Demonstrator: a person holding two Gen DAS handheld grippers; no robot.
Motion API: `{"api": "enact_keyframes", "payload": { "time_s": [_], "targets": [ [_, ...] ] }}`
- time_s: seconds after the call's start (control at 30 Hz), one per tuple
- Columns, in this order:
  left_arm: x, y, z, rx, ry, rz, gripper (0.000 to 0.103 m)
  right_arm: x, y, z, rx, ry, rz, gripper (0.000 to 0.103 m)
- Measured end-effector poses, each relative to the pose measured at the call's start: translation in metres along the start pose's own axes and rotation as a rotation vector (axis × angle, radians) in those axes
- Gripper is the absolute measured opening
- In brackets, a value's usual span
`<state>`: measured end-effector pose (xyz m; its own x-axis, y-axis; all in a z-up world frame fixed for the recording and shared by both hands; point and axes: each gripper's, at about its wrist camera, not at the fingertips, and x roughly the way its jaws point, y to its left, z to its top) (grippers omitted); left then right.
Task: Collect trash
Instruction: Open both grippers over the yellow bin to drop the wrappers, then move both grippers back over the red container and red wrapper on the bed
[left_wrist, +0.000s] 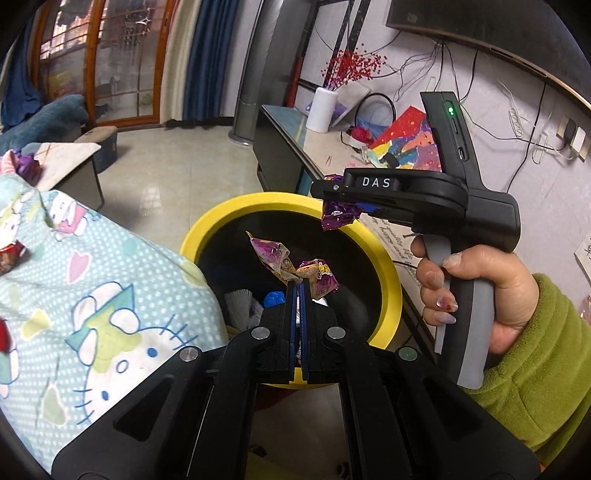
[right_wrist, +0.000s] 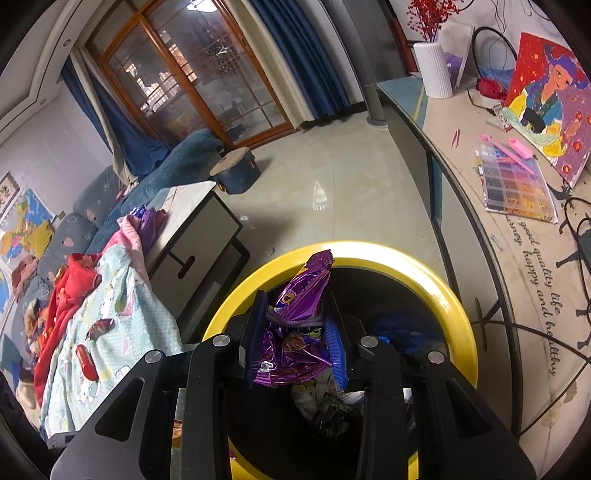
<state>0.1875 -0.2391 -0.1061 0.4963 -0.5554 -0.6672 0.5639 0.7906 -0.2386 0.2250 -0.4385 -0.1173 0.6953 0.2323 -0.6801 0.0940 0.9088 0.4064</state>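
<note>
A black bin with a yellow rim (left_wrist: 221, 221) stands on the floor below both grippers. My left gripper (left_wrist: 298, 285) is shut on crumpled pink-and-purple candy wrappers (left_wrist: 282, 258), which hang over the bin's mouth. In the same view my right gripper (left_wrist: 332, 197) hovers over the bin's far rim, held by a hand in a green sleeve, with a purple foil wrapper (left_wrist: 338, 216) in its jaws. In the right wrist view that gripper (right_wrist: 295, 314) is shut on the purple foil wrapper (right_wrist: 306, 291) above the bin (right_wrist: 424, 266), where other trash lies.
A blanket with cartoon cats (left_wrist: 92, 295) lies to the left, with red wrappers (right_wrist: 86, 360) on it. A low grey table (right_wrist: 195, 221) stands behind. A long sideboard (right_wrist: 461, 184) on the right carries a white vase (right_wrist: 434, 70) and a painting (right_wrist: 546, 107).
</note>
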Motion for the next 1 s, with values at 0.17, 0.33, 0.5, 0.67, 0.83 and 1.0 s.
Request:
{"api": "enact_keyframes", "payload": {
  "time_s": [0.17,0.33,0.5,0.67,0.83,1.0],
  "targets": [
    [0.009,-0.001,0.000,-0.012,0.020,-0.007,0.000,0.005,-0.005,-0.002,0.013,0.021,-0.001,0.030],
    [0.015,-0.001,-0.001,-0.021,0.033,-0.019,0.000,0.008,-0.007,-0.004,0.019,0.033,-0.004,0.037],
    [0.019,0.004,-0.001,-0.040,0.042,-0.020,0.033,0.006,-0.009,-0.004,0.028,0.022,-0.015,0.046],
    [0.005,0.017,0.000,-0.083,0.003,0.006,0.078,0.002,-0.006,-0.002,0.027,0.008,-0.017,0.053],
    [-0.017,0.033,-0.002,-0.116,-0.050,0.075,0.092,-0.006,0.008,0.000,0.009,-0.022,0.002,0.058],
    [-0.042,0.051,-0.004,-0.158,-0.112,0.178,0.092,-0.013,0.030,-0.002,-0.019,-0.038,0.037,0.062]
  ]
}}
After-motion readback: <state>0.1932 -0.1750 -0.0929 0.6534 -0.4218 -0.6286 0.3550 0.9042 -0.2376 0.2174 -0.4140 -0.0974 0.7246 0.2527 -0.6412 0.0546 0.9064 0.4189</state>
